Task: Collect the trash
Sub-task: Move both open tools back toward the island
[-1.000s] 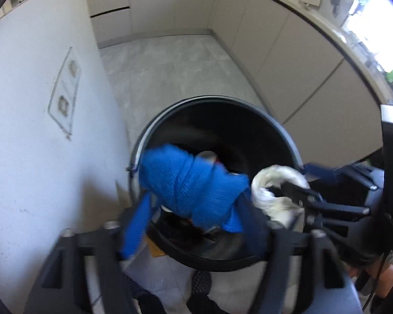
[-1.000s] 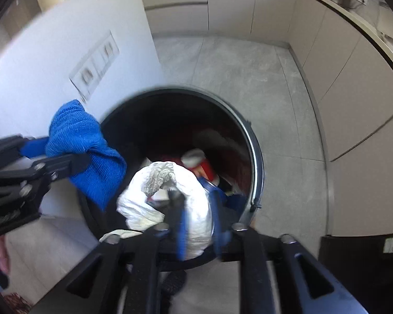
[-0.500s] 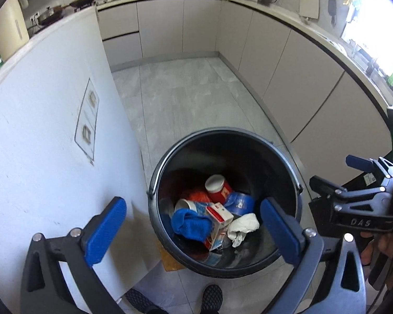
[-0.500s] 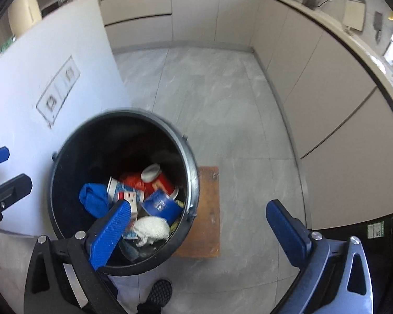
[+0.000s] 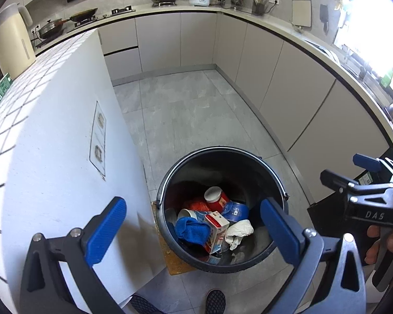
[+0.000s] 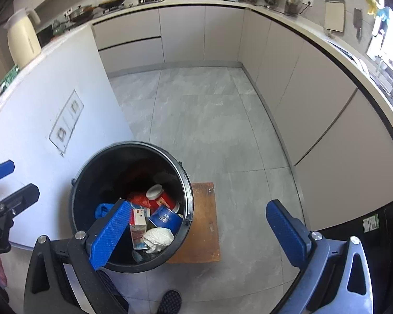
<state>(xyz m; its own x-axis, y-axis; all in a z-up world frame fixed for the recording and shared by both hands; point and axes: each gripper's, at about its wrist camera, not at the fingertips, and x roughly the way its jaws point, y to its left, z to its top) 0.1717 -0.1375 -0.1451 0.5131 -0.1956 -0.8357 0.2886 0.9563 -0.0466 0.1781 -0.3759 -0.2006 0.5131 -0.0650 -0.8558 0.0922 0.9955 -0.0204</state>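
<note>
A black trash bucket [image 5: 251,157] stands on the floor; it also shows in the right wrist view [image 6: 97,164]. Inside lie a blue cloth [image 5: 192,231], a crumpled white tissue [image 5: 238,231], a small carton [image 5: 217,225], a red cup [image 5: 216,196] and a blue cup [image 5: 234,209]. In the right wrist view the tissue [image 6: 158,238] and the carton [image 6: 138,225] lie by the blue cup [image 6: 165,218]. My left gripper [image 5: 194,230] is open and empty above the bucket. My right gripper [image 6: 199,231] is open and empty, above the bucket's right rim.
The bucket stands on a small wooden board [image 6: 204,222], against a white island panel [image 5: 52,157]. Grey cabinets [image 5: 288,78] run along the back and right. Grey tiled floor [image 5: 183,104] lies beyond. A shoe tip [image 5: 214,301] is below.
Both grippers opened and let go: the blue cloth and the white tissue dropped into the bucket. Both grippers then rose away from the bucket.
</note>
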